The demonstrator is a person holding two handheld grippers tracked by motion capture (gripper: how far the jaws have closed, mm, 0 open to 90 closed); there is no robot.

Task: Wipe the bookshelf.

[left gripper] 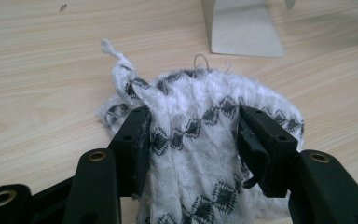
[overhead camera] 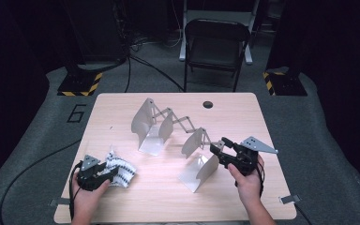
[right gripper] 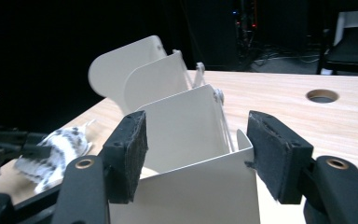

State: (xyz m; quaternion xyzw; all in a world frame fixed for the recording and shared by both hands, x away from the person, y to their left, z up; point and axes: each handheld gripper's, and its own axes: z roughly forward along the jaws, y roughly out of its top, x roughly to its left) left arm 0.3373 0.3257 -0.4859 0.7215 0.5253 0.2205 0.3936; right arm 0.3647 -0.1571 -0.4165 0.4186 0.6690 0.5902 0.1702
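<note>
Both grippers are working low over a pale wooden table [overhead camera: 122, 105]. Left gripper [overhead camera: 110, 174] is sitting at the near left of the table in the person's left hand [overhead camera: 85, 192], and its jaws are standing apart on either side of a crumpled white cloth with a black diamond pattern [left gripper: 191, 135]. In the left gripper view the cloth is bunching up between the two black jaws and spreading onto the wood beyond them; whether the pads are touching the fabric I cannot tell for certain, but they are not squeezing it, so the grip is released.

Right gripper [overhead camera: 220, 147] is being held in the person's right hand [overhead camera: 247, 180] at the near right of the table, pointing toward the near end of an expanding white metal file rack [overhead camera: 168, 133]. Its jaws are spread wide, and in the right gripper view the nearest upright plate [right gripper: 191, 135] of the rack is standing between the two padded jaws, with a gap showing at each pad, so nothing is being grasped.

In the high view, the rack is stretching diagonally from the table's middle toward the right gripper, its plates joined by scissor links. The cloth is lying well apart from the rack's near plate, to its left. A dark folding chair [overhead camera: 215, 44] is standing beyond the far edge of the table.
</note>
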